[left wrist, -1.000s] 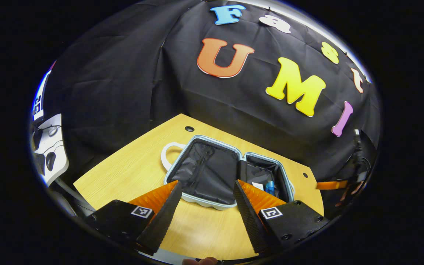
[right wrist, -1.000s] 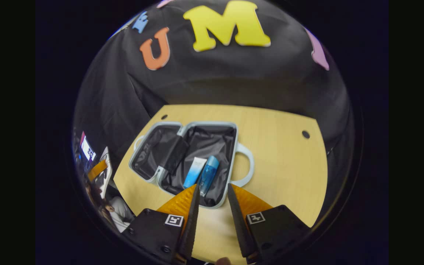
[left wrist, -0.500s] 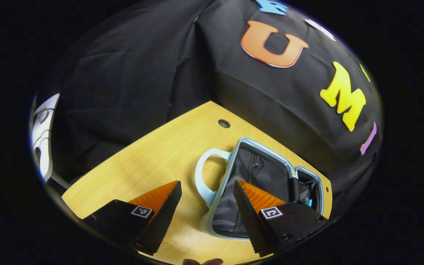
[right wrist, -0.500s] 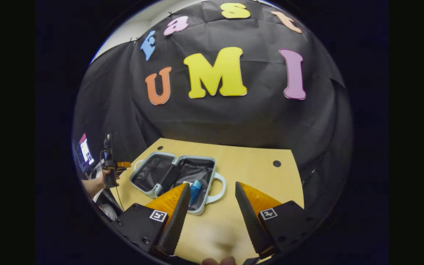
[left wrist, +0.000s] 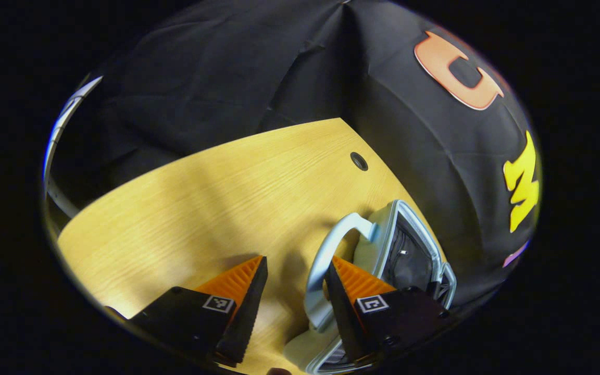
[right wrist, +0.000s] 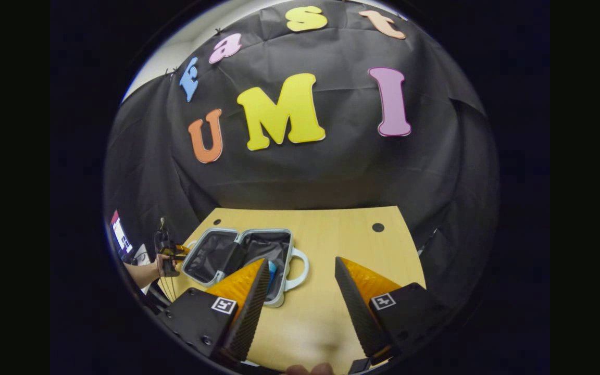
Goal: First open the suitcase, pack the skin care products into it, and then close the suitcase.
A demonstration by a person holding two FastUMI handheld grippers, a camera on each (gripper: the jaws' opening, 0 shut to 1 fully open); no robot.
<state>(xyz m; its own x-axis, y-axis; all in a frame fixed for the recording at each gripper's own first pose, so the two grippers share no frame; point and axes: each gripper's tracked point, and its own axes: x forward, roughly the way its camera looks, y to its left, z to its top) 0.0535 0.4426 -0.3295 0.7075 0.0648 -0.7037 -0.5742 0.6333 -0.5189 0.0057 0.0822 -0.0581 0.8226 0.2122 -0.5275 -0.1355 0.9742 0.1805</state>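
Left gripper (left wrist: 292, 271) sat low over the table (left wrist: 201, 198), jaws apart, nothing held. The case's (left wrist: 409, 250) handle (left wrist: 326, 260) curved up between my two fingers, close against the right one — I could not tell whether that finger touched it. The case lay just beyond, at the table's right side near the cloth wall (left wrist: 258, 67), its lid open and dark lining showing. A round hole (left wrist: 359, 161) in the tabletop sat farther off.

Right gripper (right wrist: 300, 278) hung back from the table's near edge, jaws wide apart, empty. From there I saw the case (right wrist: 242, 255) lying flat and open on the left part of the table (right wrist: 352, 245), both halves spread, second handle (right wrist: 300, 268) pointing toward the table's middle. A blue bottle (right wrist: 272, 267) lay in the right half, partly hidden behind my left finger. At the case's far side a hand (right wrist: 162, 265) held the left gripper (right wrist: 180, 251) right at the case's edge — contact unclear at that size.
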